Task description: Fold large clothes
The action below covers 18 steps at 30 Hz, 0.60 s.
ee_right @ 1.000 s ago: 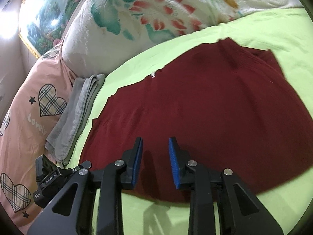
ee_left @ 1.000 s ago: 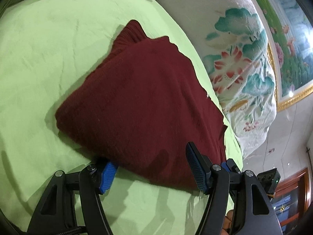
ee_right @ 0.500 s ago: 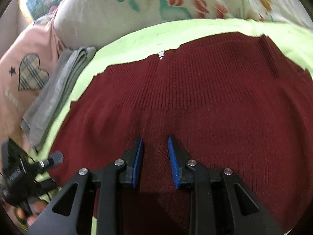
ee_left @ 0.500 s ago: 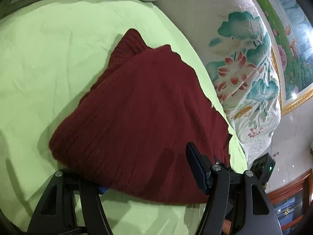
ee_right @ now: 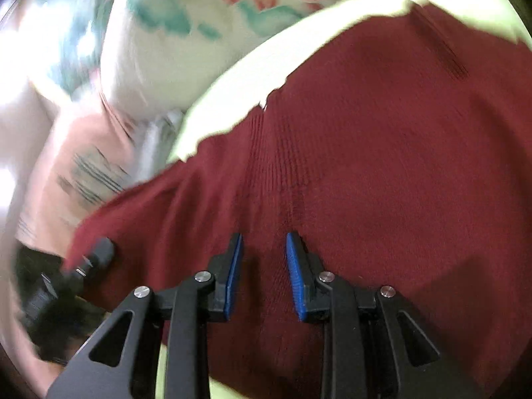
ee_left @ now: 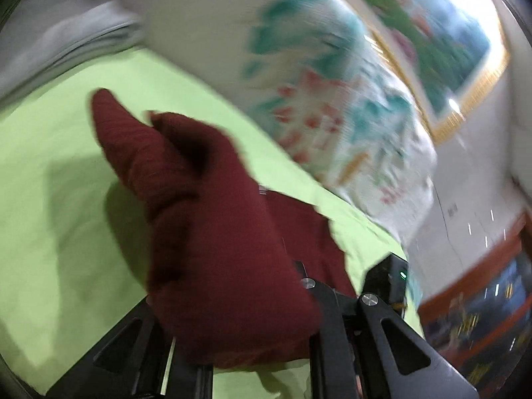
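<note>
A dark red knit sweater (ee_left: 206, 232) lies on the lime green bed sheet (ee_left: 50, 183). My left gripper (ee_left: 239, 299) is closing on the near edge of the sweater; a bunched fold drapes over its jaws, hides the pads and is raised off the sheet. In the right wrist view the sweater (ee_right: 382, 166) fills most of the picture. My right gripper (ee_right: 264, 266) hovers over the sweater with a narrow gap between its blue pads (ee_right: 234, 266) and nothing pinched. The left gripper (ee_right: 96, 252) shows at that view's left edge, holding the sweater's raised corner.
A large white quilt with a floral print (ee_left: 299, 83) is piled along the far side of the bed. A folded grey cloth (ee_left: 50, 43) lies at the top left and a pink pillow (ee_right: 83, 166) beside it. A framed painting (ee_left: 432, 33) hangs on the wall.
My left gripper slid under the sweater's near edge, closed and lifted it, so the cloth now folds up over the jaws. My right gripper moved in lower over the sweater, its gap unchanged.
</note>
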Motion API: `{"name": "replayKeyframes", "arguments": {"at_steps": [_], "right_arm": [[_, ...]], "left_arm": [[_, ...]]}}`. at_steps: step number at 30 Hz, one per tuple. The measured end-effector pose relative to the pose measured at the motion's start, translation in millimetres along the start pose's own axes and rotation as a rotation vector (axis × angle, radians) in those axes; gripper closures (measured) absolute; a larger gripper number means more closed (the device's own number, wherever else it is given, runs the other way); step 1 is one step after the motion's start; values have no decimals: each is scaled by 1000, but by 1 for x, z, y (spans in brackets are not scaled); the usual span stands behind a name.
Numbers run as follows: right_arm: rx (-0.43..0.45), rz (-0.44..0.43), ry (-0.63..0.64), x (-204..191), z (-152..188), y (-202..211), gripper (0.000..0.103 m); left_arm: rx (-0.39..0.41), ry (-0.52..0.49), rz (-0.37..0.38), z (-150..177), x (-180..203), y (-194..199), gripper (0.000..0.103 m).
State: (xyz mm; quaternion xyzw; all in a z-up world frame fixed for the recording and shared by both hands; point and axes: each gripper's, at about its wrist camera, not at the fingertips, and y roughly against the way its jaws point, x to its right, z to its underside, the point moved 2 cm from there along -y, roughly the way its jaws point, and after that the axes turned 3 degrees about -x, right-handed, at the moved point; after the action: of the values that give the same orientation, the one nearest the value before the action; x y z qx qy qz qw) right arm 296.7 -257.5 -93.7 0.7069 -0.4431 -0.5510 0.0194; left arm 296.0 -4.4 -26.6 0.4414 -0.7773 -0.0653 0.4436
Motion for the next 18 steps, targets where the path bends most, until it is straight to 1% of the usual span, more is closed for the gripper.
{"name": "replayKeyframes", "arguments": {"at_steps": [1,2,3,4,6,8,9,10,11,13,14,16,18], "right_arm": [[13,-52,-63,12,-4,13,75],[37,-70,-95,20,-8,24,74],[65,-79,-117,28,-11,36,73],[104,-98,-153,40,-16,52,71],[140,-141,-212,58,-21,72,57],[165,-192,-263,72,-23,87,49],[168,-215,-274,75,-24,91,43],[156,-243,-284,77,-25,93,39],[144,-261,-286,77,-25,93,32],[113,-250,-259,69,-29,92,28],[98,-230,-236,64,-31,91,24],[68,-195,-190,56,-35,87,23],[50,-170,-171,51,-40,83,22]], "left_arm": [[-11,-43,13,1,15,-7,92],[-27,-97,37,4,34,-18,92],[-38,-121,48,7,43,-25,92],[-68,-160,61,15,57,-39,92],[-141,-224,50,30,75,-68,92],[-211,-296,-18,51,87,-99,92],[-226,-327,-52,59,90,-110,92],[-234,-388,-108,69,95,-119,92],[-226,-432,-146,74,100,-122,92],[-206,-510,-198,81,111,-122,90],[-202,-541,-208,85,116,-121,88],[-207,-576,-219,91,120,-119,87],[-207,-603,-221,96,122,-119,87]]}}
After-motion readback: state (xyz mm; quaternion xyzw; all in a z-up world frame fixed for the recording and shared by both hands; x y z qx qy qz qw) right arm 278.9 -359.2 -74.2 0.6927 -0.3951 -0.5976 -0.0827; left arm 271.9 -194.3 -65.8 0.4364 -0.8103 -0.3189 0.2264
